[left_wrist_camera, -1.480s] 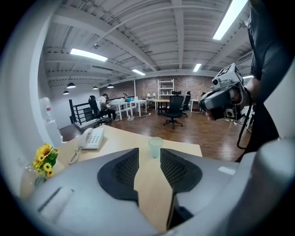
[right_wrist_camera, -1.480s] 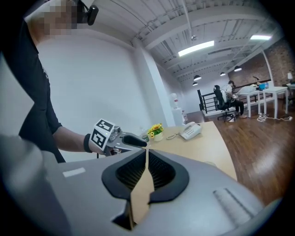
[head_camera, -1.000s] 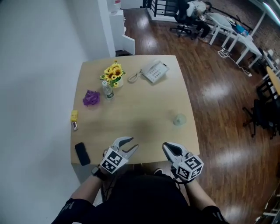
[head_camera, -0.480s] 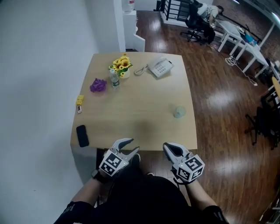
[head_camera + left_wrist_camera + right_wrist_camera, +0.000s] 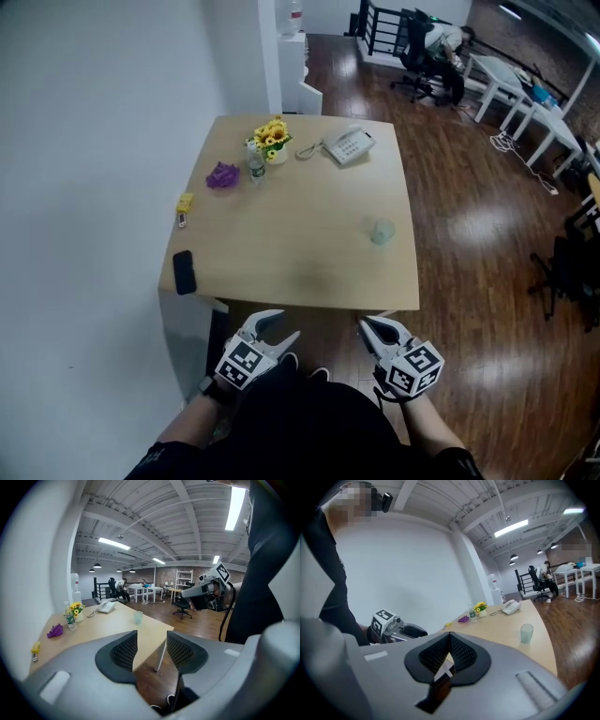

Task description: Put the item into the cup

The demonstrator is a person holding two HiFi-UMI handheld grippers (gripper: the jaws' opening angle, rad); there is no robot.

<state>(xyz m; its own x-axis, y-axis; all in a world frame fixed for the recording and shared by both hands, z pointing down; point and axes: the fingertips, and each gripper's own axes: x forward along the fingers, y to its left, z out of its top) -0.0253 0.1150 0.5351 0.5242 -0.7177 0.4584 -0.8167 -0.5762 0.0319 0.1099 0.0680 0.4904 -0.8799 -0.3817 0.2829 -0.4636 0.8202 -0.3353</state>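
The person has backed off, leaving the left gripper [image 5: 281, 326] and right gripper [image 5: 368, 324] over the floor, short of the light wooden square table [image 5: 309, 267]. The left jaws have just been opening and stand apart, empty. The right jaws are pressed together on nothing, and the translucent pale green cup [image 5: 381, 232] stands near the table's right edge, probably beyond their reach.

The table [image 5: 300, 234] is free across its wide middle from the near edge, with the cup [image 5: 382, 232] alone at right and flowers [image 5: 273, 139], bottle [image 5: 255, 170] and telephone [image 5: 348, 145] crowding the far side.
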